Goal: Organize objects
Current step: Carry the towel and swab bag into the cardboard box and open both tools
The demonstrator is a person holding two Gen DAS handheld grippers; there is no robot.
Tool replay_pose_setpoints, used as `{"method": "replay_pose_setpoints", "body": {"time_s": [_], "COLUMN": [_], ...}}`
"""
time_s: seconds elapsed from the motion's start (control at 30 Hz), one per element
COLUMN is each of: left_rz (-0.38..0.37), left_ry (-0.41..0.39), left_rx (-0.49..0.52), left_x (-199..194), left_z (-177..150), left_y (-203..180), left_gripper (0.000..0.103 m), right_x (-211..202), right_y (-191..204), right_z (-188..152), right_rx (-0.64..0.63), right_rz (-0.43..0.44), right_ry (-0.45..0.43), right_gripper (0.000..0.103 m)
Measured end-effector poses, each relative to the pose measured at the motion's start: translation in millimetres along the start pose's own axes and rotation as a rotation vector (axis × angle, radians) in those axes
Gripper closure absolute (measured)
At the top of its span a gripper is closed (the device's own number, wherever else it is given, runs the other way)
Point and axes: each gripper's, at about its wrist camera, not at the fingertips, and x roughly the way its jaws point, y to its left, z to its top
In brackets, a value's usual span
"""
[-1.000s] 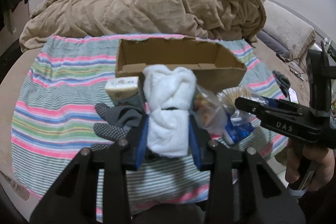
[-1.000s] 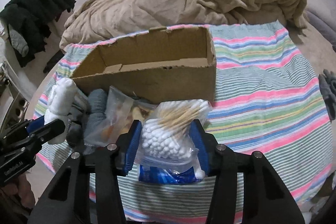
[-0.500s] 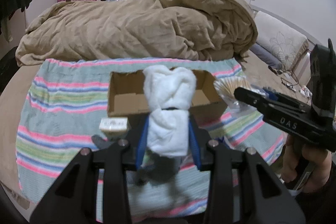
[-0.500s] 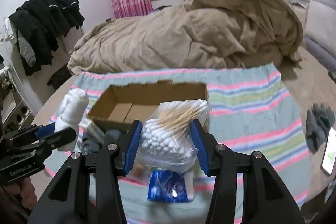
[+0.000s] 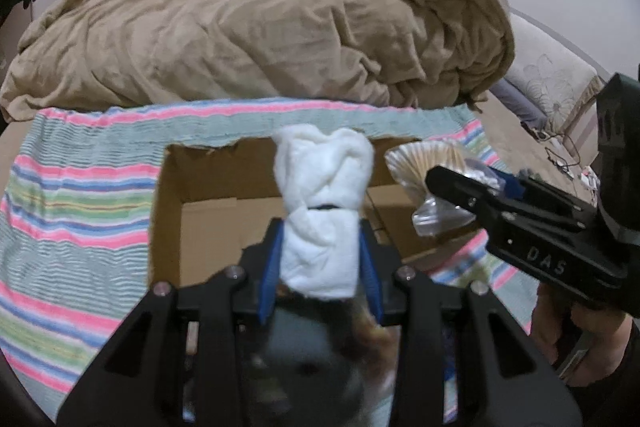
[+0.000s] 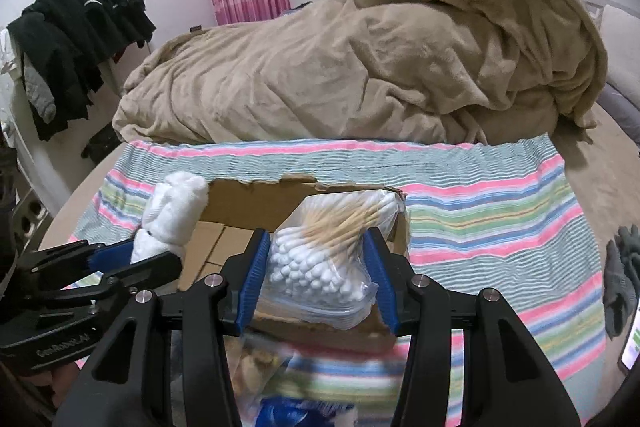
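My left gripper is clenched on a rolled white towel, its blue pads pressing both sides of the roll, which stands up past my fingertips. Just beyond and below it sits the open cardboard box on the striped blanket. My right gripper grasps a clear bag of cotton swabs, held over the near right corner of the same box; the bag hangs between the blue pads. Far ahead of both lies a rumpled tan duvet. Blurred bags lie below my right gripper, too smeared to name
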Motion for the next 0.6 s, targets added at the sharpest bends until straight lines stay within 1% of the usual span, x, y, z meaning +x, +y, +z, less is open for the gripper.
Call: {"method": "replay_pose_setpoints", "body": {"time_s": [0.13, 0.3, 0.37, 0.4, 0.43, 0.47, 0.5, 0.6], "left_rz": [0.016, 0.039, 0.055, 0.056, 0.050, 0.044, 0.040, 0.056], "left_ry": [0.027, 0.052, 0.047, 0.040, 0.026, 0.017, 0.010, -0.009], "left_rx": [-0.007, -0.004, 0.003, 0.000, -0.011, -0.019, -0.023, -0.013], "left_x": [21, 31, 28, 24, 19, 14, 9, -8], "left_z": [0, -1, 0, 0, 1, 1, 1, 2], "left_y": [4, 8, 8, 8, 9, 10, 10, 6], "left_gripper": [0.065, 0.061, 0.055, 0.040, 0.031, 0.030, 0.029, 0.026], "right_x": [19, 29, 26, 25, 24, 22, 19, 4], "right_y": [-5, -5, -3, -2, -1, 0, 1, 5], "right_z": [-5, -11, -11, -10, -9, -8, -7, -6], "right_rx": [0.008, 0.004, -0.001, -0.006, -0.009, -0.012, -0.015, -0.020], "right_rz": [-0.009, -0.017, -0.028, -0.033, -0.034, -0.035, -0.037, -0.043], "right_ry": [0.031, 0.049, 0.048, 0.048, 0.048, 0.046, 0.040, 0.014], "right_gripper": [0.052, 0.051, 0.051, 0.051, 0.050, 0.047, 0.041, 0.030]}}
